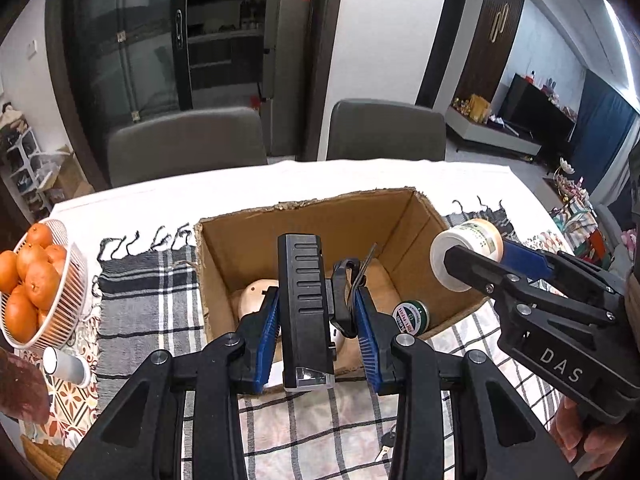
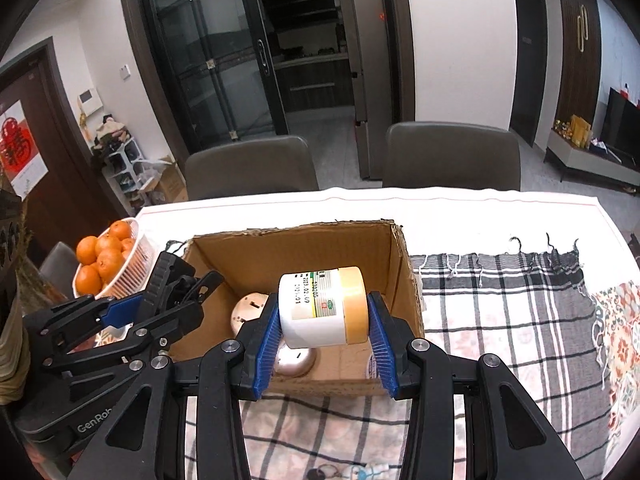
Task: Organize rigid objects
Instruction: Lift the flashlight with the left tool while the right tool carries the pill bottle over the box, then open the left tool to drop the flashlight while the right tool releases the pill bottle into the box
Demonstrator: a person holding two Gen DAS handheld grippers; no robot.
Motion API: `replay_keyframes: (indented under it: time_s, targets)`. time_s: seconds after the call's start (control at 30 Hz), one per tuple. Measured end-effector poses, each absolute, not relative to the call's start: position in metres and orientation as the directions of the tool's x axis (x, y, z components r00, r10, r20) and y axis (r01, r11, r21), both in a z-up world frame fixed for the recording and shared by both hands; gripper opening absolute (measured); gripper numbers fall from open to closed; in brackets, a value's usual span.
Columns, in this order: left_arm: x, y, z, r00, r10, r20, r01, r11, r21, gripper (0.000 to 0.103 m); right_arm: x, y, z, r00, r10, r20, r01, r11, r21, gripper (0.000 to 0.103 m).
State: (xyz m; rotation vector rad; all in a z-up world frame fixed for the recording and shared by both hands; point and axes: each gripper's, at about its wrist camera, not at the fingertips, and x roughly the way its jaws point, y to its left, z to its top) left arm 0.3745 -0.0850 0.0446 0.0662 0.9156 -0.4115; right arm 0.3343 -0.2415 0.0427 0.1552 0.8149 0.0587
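My left gripper is shut on a black ribbed device, held upright just over the near edge of an open cardboard box. A black lever part sticks out on the device's right side. My right gripper is shut on a white jar with a yellow lid, lying sideways over the box. The left wrist view shows that jar over the box's right wall. A cream round object and a green tin lie inside the box.
A white basket of oranges stands left of the box, with a small white cylinder lying in front of it. A checked cloth covers the table. A key lies near the front edge. Two grey chairs stand behind the table.
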Motion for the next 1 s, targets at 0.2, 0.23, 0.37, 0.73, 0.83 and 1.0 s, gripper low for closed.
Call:
replay_keyframes:
  time_s: [0.2,0.23,0.37,0.73,0.83,1.0]
  targets:
    - [0.391,-0.091,0.034,0.507,-0.286,-0.813,0.358,0.928,-0.104,0.036,0.351,-0.245,0.030,0.644,0.112,-0.757,0.020,0.986,0.163,0.043]
    - [0.392,-0.091,0.032,0.503,-0.282,-0.817,0.355,0.929,-0.103,0.036,0.353,-0.246,0.027,0.636,0.112,-0.764,0.022,0.986,0.163,0.043]
    - [0.398,-0.095,0.026,0.499,-0.254,-0.828,0.355,0.932,-0.071,0.038,0.361,-0.249,0.018,0.608,0.127,-0.784,0.032,0.982,0.185,0.043]
    - [0.388,-0.087,0.032,0.550,-0.207,-0.809,0.326,0.945,-0.021,0.052,0.356,-0.252,0.015,0.604,0.118,-0.788,0.060,0.979,0.192,0.045]
    - [0.380,-0.082,0.038,0.565,-0.208,-0.798,0.314,0.949,-0.025,0.054,0.347,-0.250,0.022,0.619,0.105,-0.778,0.063,0.981,0.182,0.045]
    - [0.357,-0.073,0.052,0.606,-0.217,-0.765,0.300,0.953,-0.032,0.058,0.331,-0.246,0.032,0.647,0.105,-0.755,0.056,0.981,0.184,0.046]
